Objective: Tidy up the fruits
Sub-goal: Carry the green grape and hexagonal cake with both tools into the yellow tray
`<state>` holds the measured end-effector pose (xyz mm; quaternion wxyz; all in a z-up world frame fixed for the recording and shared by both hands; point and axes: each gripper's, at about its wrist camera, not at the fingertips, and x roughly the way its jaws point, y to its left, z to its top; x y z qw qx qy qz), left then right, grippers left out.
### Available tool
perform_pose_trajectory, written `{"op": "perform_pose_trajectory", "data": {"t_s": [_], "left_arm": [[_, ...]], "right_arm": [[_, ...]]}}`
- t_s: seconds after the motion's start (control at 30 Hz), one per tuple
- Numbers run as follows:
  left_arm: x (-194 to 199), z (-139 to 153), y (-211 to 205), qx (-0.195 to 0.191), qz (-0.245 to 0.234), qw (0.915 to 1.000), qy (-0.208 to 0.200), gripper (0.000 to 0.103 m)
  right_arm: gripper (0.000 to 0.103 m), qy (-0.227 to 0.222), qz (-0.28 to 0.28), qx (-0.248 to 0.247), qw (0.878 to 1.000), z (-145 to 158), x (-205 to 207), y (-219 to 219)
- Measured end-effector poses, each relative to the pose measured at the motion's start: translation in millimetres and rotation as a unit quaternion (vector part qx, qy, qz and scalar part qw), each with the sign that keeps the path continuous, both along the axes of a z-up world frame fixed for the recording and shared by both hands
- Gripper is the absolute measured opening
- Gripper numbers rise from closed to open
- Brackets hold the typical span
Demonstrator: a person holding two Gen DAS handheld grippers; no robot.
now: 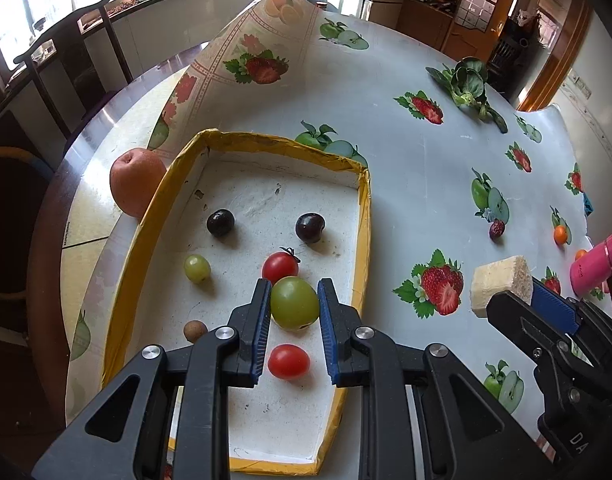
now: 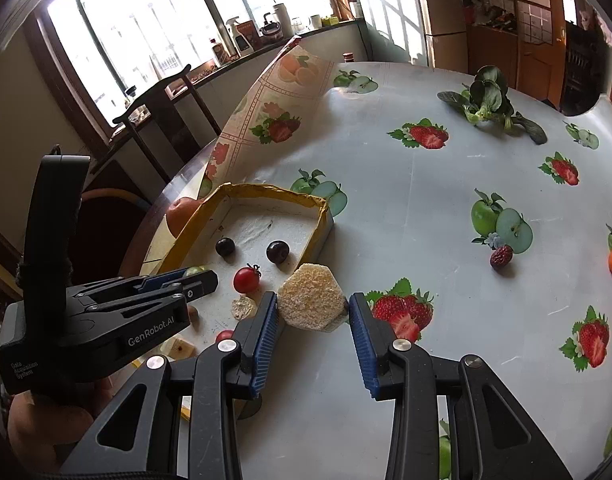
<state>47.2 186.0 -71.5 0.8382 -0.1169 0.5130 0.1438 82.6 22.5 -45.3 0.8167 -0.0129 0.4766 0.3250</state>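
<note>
The left gripper (image 1: pixel 294 304) clamps a grape (image 1: pixel 294 303) above the tray (image 1: pixel 363 216); too hard a squeeze could burst it. The right gripper (image 2: pixel 311 312) brackets a pale chunk (image 2: pixel 310 302), one pad touching, jaws not closed, so it may slip. Farther, a date (image 2: pixel 501 257) waits outside.

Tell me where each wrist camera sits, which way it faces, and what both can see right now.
Left wrist: on the left gripper, looking down into the yellow-rimmed tray; its fingers flank a green grape; the right gripper shows at the right edge.
Right wrist: on the right gripper, looking across the table; a pale hexagonal sugarcane piece sits between its open fingers, touching the left one; the left gripper shows at left.
Shared: tray, two dark cherries, cherry tomato, leafy greens, red date.
</note>
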Motion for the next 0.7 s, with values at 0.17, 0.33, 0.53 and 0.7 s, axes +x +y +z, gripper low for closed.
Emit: {"op": "perform_pose_trajectory", "data": {"t_s": [0.17, 0.33, 0.53, 0.7], "left_arm": [[1.0, -0.3, 9.2, 0.003, 0.005, 1.0, 0.001, 0.021], [2.8, -1.4, 17.9, 0.005, 0.011, 0.9999, 0.003, 0.021], [6.2, -3.1, 27.8, 0.006, 0.015, 0.9999, 0.004, 0.021], [15.2, -4.4, 39.0, 0.002, 0.018, 0.9998, 0.005, 0.021]], "right_arm": [[0.037, -0.002, 0.009, 0.002, 1.0, 1.4, 2.8, 12.8], [0.037, -0.002, 0.017, 0.005, 1.0, 0.7, 6.1, 23.6], [0.037, -0.001, 0.025, 0.006, 1.0, -0.8, 9.9, 35.9], [0.037, -0.001, 0.033, 0.005, 0.999, -4.1, 16.6, 47.8]]}}
